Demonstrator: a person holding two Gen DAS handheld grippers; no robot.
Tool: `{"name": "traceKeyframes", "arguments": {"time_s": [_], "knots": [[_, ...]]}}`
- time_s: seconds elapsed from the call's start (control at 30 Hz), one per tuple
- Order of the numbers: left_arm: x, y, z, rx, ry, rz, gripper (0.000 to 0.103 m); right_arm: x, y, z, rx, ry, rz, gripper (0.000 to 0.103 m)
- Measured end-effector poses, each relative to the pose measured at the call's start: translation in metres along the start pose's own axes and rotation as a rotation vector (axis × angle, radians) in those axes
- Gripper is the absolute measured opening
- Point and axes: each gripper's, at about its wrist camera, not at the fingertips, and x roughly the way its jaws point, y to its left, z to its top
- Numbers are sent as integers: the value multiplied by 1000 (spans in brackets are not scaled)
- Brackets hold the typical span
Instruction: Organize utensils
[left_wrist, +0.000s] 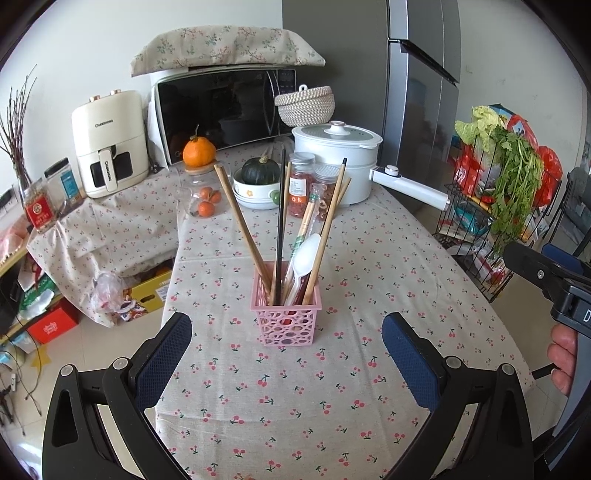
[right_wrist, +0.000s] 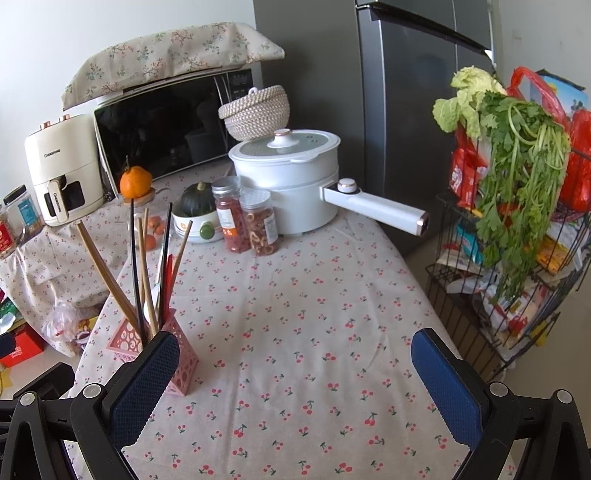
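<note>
Cherry-print cloth covers the bench (left_wrist: 369, 258), long axis running away from both cameras. Grey fridge (right_wrist: 406, 110) stands at the far right, microwave (left_wrist: 221, 110) under a floral cover at the far end, cream air fryer (left_wrist: 109, 144) to its left. White electric pot (right_wrist: 291, 177) sits near the far end, handle pointing right; wire rack (right_wrist: 517, 277) with greens stands off the right edge.

Pink perforated basket (left_wrist: 286, 321) stands upright mid-bench, clear of the other items. In it: wooden chopsticks (left_wrist: 240, 225) leaning left, a black pair (left_wrist: 281, 221) near vertical, more wooden ones leaning right, a white plastic spoon (left_wrist: 304, 254) bowl-up.

Left tool (left_wrist: 286, 354) is spread wide, empty, pads either side of the basket but nearer the camera, not touching. Right tool (right_wrist: 295, 376) also wide, empty, over bare cloth; basket is just behind its left pad. A hand (left_wrist: 563, 358) grips the right tool's body at the left view's edge.
</note>
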Motion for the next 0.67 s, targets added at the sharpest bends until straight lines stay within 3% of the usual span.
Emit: {"name": "traceKeyframes", "arguments": {"time_s": [0.17, 0.67], "knots": [[0, -6, -1, 28, 11, 21, 103, 0, 1, -1, -2, 3, 1, 103], [5, -8, -2, 14, 40, -11, 103, 2, 2, -2, -3, 16, 5, 103]]}}
